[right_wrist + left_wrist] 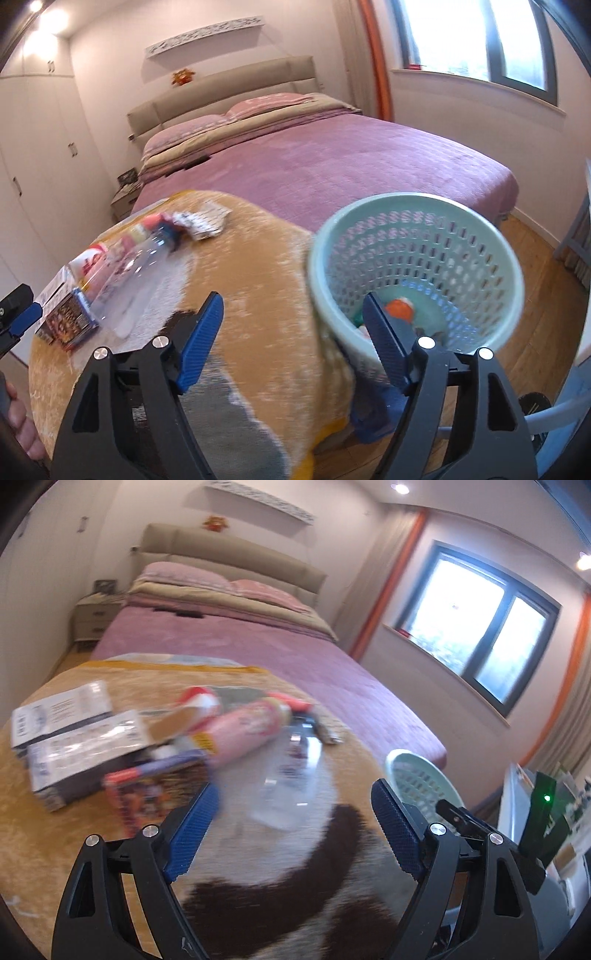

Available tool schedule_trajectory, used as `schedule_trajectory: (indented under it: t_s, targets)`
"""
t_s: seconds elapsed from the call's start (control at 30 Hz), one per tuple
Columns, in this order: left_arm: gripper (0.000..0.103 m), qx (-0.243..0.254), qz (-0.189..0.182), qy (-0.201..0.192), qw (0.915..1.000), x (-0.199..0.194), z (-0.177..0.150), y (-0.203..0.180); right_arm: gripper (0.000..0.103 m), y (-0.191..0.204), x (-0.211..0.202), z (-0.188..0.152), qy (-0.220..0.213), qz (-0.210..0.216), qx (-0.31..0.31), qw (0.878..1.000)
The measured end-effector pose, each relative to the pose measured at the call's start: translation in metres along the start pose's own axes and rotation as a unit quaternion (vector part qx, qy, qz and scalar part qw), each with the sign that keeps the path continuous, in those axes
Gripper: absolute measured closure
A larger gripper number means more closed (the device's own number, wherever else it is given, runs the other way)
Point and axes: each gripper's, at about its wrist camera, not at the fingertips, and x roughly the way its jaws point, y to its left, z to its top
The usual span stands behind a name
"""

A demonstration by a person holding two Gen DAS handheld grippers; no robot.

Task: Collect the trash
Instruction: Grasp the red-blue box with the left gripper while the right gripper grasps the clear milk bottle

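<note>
Left gripper [291, 812] and right gripper [293, 332] both gape empty; the boxes' [74, 734] print blurs unreadable.

A: Where does the left wrist view look from?
B: Low over the blanket [92, 834], facing the bed [258, 646] at twelve o'clock.
A: And the right?
B: Close above the basket [417, 206] at two o'clock. Both share bed and blanket.
</note>
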Motion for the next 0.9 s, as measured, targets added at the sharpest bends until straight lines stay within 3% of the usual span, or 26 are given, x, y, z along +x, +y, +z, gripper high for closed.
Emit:
schedule_trajectory:
  t_s: [0.33, 0.63, 0.73, 0.9]
  targets:
    - [0.020, -0.003, 0.081, 0.031, 0.9962, 0.001, -0.001, 0.075, 0.025, 0.069, 0.027, -0.007, -0.008, 0.044, -0.047, 0.998]
    - [0.021, 0.045, 0.072, 0.077, 0.9934, 0.036, 0.006, 0.085, 0.025, 0.082, 0.046, -0.011, 0.009, 0.048, -0.052, 0.997]
    - [0.029, 0.057, 0.080, 0.084, 0.9916, 0.045, 0.005, 0.084, 0.025, 0.084, 0.052, -0.011, 0.022, 0.052, -0.059, 0.997]
    - [0.047, 0.080, 0.091, 0.059, 0.9909, 0.032, -0.004, 0.072, 0.025, 0.085, 0.055, -0.011, 0.031, 0.056, -0.060, 0.996]
